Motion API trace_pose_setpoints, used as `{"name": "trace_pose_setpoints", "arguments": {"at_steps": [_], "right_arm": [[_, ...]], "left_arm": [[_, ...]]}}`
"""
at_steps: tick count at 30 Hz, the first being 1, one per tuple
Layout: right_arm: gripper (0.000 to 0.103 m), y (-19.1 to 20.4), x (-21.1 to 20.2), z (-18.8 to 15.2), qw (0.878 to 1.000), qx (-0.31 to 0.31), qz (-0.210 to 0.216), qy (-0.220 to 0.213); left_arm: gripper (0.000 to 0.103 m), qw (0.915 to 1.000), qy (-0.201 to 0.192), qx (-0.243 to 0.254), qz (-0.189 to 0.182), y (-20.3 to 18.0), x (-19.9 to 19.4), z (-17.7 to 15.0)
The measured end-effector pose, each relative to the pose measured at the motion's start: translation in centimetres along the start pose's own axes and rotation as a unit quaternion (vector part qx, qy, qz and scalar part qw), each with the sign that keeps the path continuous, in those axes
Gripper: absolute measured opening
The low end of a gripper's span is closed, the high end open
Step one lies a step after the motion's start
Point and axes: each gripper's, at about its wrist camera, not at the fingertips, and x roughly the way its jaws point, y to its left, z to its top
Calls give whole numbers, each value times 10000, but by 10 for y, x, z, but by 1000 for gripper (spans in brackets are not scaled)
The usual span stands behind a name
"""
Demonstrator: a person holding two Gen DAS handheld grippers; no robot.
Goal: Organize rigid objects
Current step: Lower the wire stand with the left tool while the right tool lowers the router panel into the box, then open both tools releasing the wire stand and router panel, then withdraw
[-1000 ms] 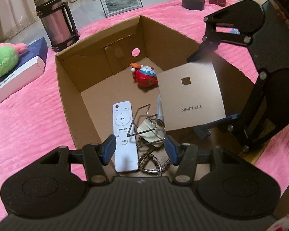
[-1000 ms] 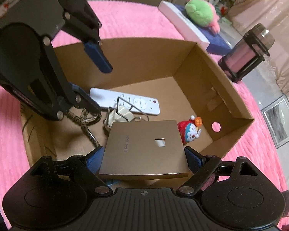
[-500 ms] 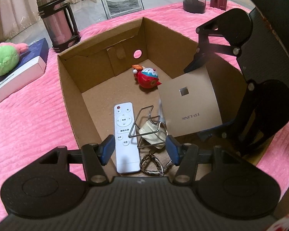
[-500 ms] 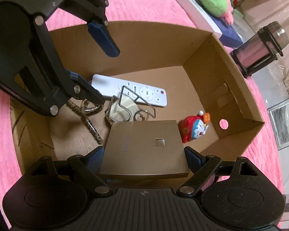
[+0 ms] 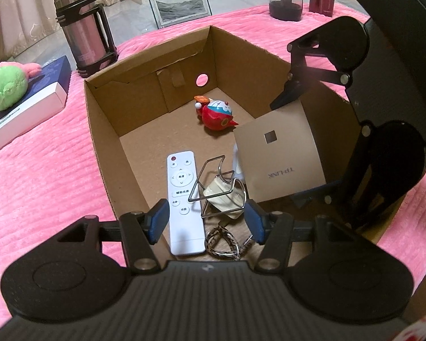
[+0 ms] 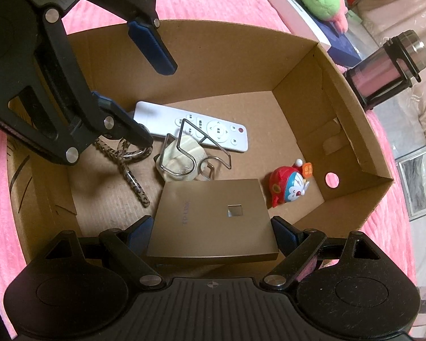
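So from the left wrist cam, the left gripper (image 5: pixel 206 217) hangs spread wide with nothing in it, over the near edge of the cardboard box (image 5: pixel 99 130); right below sit a smooth white remote (image 5: pixel 183 199), a bent wire frame (image 5: pixel 217 187) over a cream lump, and a red round toy (image 5: pixel 217 113) further back; only this view reads the TP-LINK print on the flat gold router (image 5: pixel 281 159), which the right gripper (image 5: pixel 295 153) pinches edge to edge, low inside the box; a steel flask (image 5: pixel 83 28) and a green plush (image 5: pixel 4 86) sit out on the fuzzy pink blanket (image 5: pixel 42 170); from the right wrist cam, the router (image 6: pixel 213 221) fills the foreground and blocks the floor under it; this side shows a leopard-print strap (image 6: pixel 127 167) the left gripper (image 6: pixel 144 91) half covers.
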Motion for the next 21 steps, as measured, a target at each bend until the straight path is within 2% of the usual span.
{"name": "trace_pose_setpoints", "arguments": {"at_steps": [17,21], "right_arm": [[85,-9,-30,-4,9982,379,-3,-473],[85,-11,-47,-8,9962,520,-64,-701]], "left_arm": [[53,9999,-65,-81,28,-2,-12,0],[53,9998,-162,-106,75,-4,-21,1]]}}
